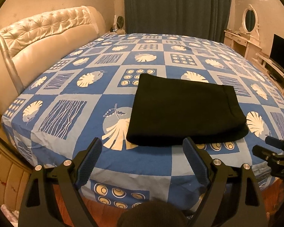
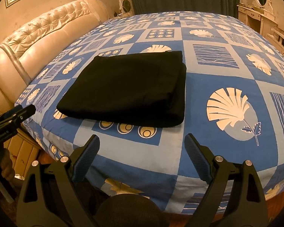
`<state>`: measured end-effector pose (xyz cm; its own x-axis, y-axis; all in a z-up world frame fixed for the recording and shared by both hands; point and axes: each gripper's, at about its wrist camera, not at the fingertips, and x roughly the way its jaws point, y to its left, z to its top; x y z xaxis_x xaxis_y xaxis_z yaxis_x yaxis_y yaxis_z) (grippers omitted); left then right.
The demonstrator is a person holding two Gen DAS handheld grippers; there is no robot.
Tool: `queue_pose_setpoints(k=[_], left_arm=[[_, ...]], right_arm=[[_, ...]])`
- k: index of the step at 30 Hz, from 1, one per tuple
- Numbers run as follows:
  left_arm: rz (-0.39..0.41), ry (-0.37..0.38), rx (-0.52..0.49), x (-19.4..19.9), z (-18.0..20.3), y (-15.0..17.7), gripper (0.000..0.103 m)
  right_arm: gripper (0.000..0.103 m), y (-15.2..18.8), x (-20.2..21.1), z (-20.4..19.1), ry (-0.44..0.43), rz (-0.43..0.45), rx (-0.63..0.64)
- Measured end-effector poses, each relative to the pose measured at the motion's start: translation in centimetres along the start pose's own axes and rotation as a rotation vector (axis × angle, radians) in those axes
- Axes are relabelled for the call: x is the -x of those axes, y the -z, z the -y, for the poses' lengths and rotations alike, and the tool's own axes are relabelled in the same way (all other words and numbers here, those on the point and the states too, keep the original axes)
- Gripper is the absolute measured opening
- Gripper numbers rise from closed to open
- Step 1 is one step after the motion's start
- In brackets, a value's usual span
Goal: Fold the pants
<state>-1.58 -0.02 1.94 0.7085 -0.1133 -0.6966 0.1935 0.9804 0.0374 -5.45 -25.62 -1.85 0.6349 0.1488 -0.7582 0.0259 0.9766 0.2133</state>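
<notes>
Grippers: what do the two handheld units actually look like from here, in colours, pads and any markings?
Both match. The left gripper and right gripper have matte black, angular frames with triangular cut-outs and round silver bolt heads at the joints. The fingers carry dark blue pads with a ribbed, knurled texture. Small pale lettering sits on each body, too blurred to read reliably. No cables or sleeves are visible.

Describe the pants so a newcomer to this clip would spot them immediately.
Start at the big bed with the blue patterned sheet beside the tufted cream headboard. Near its front edge lie the pants, folded into a flat black rectangle. They are the only plain dark item on the sheet.
</notes>
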Motion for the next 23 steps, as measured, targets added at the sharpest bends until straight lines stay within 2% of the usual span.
queue_pose_setpoints(k=[3, 4, 6, 9, 13, 23], left_arm=[[0.018, -0.007, -0.017, 0.23, 0.27, -0.04, 0.086], [0.031, -0.02, -0.013, 0.44, 0.33, -0.03, 0.091], [0.059, -0.055, -0.001, 0.86, 0.32, 0.09, 0.093], [0.041, -0.026, -0.006, 0.82, 0.49, 0.24, 0.093], [0.048, -0.044, -0.037, 0.72, 0.79, 0.16, 0.093], [0.015, -0.057, 0.008, 0.08, 0.07, 0.11, 0.093]], right_arm=[[0.091, 0.35, -0.1, -0.31, 0.0, -0.004, 0.006], [0.091, 0.47, -0.14, -0.52, 0.002, -0.006, 0.007], [0.091, 0.56, -0.23, -0.49, 0.004, -0.009, 0.007], [0.091, 0.72, -0.36, -0.59, 0.004, -0.013, 0.008], [0.091, 0.9, -0.61, -0.72, 0.005, -0.023, 0.014], [0.091, 1.05, -0.67, -0.84, 0.006, -0.026, 0.014]])
